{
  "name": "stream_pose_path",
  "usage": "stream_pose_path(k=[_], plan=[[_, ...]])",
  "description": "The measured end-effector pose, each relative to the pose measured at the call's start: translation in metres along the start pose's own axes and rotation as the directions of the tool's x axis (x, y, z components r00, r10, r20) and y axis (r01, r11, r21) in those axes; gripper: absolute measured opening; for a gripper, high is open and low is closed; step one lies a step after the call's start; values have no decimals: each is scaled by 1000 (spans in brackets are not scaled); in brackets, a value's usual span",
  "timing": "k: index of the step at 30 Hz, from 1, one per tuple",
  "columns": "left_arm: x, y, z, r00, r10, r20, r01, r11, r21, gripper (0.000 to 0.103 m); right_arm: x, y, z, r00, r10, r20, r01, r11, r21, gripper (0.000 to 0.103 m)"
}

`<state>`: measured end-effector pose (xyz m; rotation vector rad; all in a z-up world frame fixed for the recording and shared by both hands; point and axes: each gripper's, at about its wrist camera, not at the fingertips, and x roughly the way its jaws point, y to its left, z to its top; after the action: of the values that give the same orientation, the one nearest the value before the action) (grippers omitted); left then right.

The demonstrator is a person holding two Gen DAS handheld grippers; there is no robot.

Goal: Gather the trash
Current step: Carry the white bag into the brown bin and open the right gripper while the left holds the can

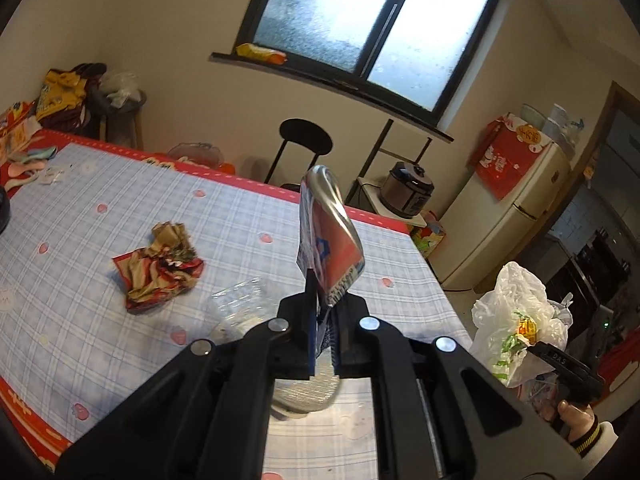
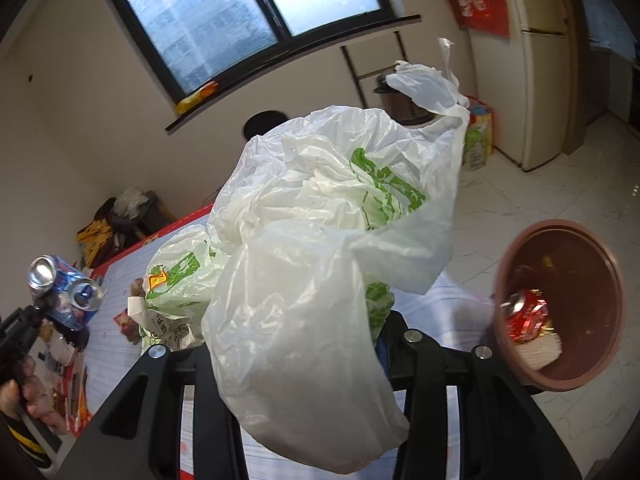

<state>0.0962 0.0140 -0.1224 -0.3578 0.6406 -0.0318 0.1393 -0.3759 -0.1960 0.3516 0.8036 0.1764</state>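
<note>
My left gripper point(image 1: 324, 320) is shut on a crushed blue and red drink can point(image 1: 328, 236) and holds it up above the table; the can also shows at the far left in the right wrist view point(image 2: 66, 292). My right gripper point(image 2: 296, 344) is shut on a white plastic bag with green print point(image 2: 320, 240), held in the air; the bag hides the fingertips. The bag also shows at the right in the left wrist view point(image 1: 516, 320). A brown trash bin point(image 2: 560, 304) with a red can inside stands on the floor at the right. A crumpled red and tan wrapper point(image 1: 160, 264) and a clear plastic piece point(image 1: 244, 304) lie on the table.
The table has a blue checked cloth point(image 1: 100, 208) with a red border. A black stool point(image 1: 306, 140), a rice cooker point(image 1: 408, 192) and a cream fridge point(image 1: 516, 200) stand by the far wall. Clutter lies at the table's far left end.
</note>
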Motion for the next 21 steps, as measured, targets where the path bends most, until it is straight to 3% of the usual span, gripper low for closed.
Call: stream_pose_path(k=[4,6,11,16,19,21], plan=[[6,-38,-7,1000,-26,-7,26,999,40,9,-21,-59,1,994,-110,25,109,994,18,40],[10,-56,-11,999,-39,-12,40,998,54,9,-32,-94,3,980,-198,31,197,980,17,40],[22,-98,-24,997,-71,-31,73,994,86,9,-50,-168,11,915,-402,28,402,916,0,40],[32,-124,-37,995,-86,-54,91,991,99,9,-48,-216,17,857,-515,8,516,857,-11,42],[37,-139,-45,993,-91,-70,98,989,109,9,-36,-236,18,846,-532,-17,532,846,-15,50],[40,-146,-49,993,-93,-79,102,988,117,9,-28,-244,20,845,-534,-39,533,846,-15,66]])
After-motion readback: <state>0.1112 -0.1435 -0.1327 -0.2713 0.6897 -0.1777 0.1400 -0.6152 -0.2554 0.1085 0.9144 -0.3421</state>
